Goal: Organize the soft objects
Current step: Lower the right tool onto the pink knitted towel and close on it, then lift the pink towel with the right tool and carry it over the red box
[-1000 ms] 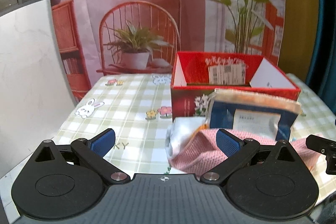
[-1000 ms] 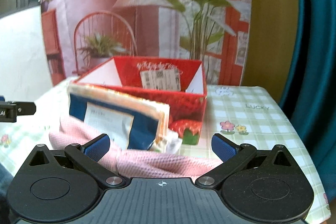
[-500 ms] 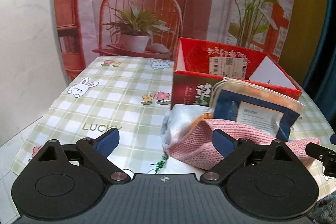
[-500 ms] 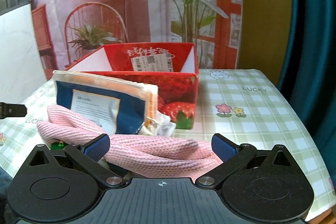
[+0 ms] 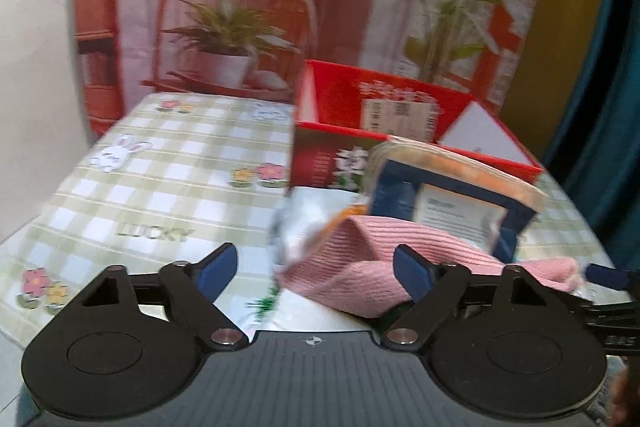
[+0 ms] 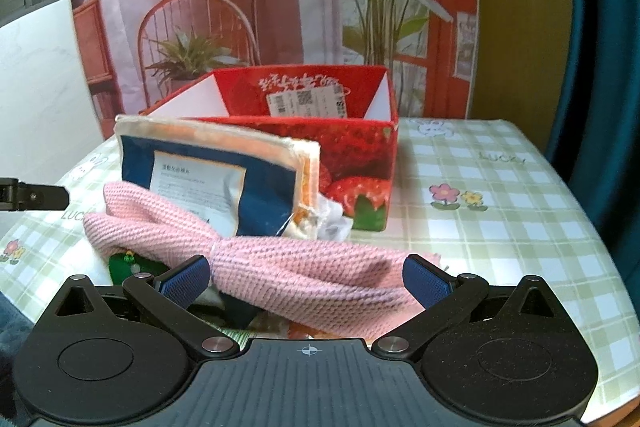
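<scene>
So the landmark here is the red strawberry box (image 6: 352,163) sitting on the green checked tablecloth (image 6: 500,211), open at the top with a shipping label stuck on its inside back wall. Leaning right against the front of that box is a blue and orange packet (image 6: 224,171), more or less upright, and there's some crumpled white plastic (image 6: 332,219) wedged at the box's front corner next to it. The pink knitted cloth (image 6: 304,275) lies in front of the box and the packet, stretched out sideways on the table. The right gripper (image 6: 306,277) is spread wide with the cloth's thick end lying between its blue pads, but the pads aren't pressing on it as far as I can see. The left gripper (image 5: 312,265) is at the cloth's other end, jaws closing, with the folded end of the cloth (image 5: 360,267) between them and touching only the inner pad, so nothing's clamped. The left view is pretty blurry btw.
</scene>
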